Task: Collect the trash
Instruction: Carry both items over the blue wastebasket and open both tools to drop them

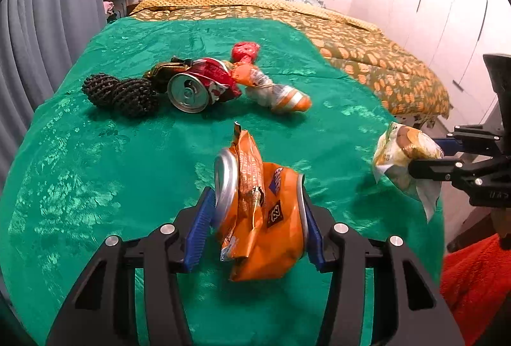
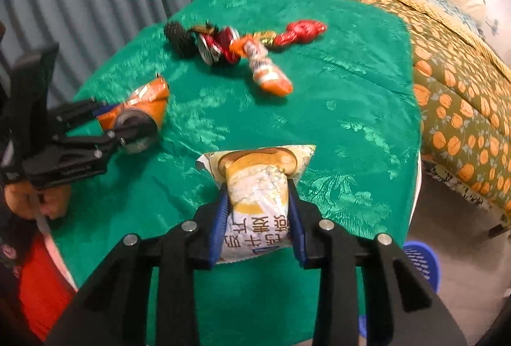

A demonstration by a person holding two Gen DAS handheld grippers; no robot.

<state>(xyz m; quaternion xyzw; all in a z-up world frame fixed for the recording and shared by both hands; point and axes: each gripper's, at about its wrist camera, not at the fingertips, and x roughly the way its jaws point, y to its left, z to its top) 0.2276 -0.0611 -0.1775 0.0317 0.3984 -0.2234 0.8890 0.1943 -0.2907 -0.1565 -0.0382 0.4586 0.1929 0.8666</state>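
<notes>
My left gripper [image 1: 259, 202] is shut on a crushed orange can [image 1: 265, 218] and holds it above the green tablecloth [image 1: 95, 170]; it also shows in the right wrist view [image 2: 137, 119]. My right gripper [image 2: 259, 186] is shut on a white and yellow snack wrapper [image 2: 255, 186], seen at the right in the left wrist view [image 1: 405, 160]. Further back lie a crushed red can [image 1: 201, 87], an orange and white wrapper [image 1: 278, 93], a red wrapper [image 1: 245, 51] and two black mesh balls [image 1: 121, 92].
The table with the green cloth stands beside a bed with an orange-patterned cover [image 1: 367, 58]. Grey curtains [image 1: 48, 26] hang at the left. A blue basket [image 2: 421, 259] stands on the floor by the table. A red cloth [image 1: 472, 282] lies at the near right.
</notes>
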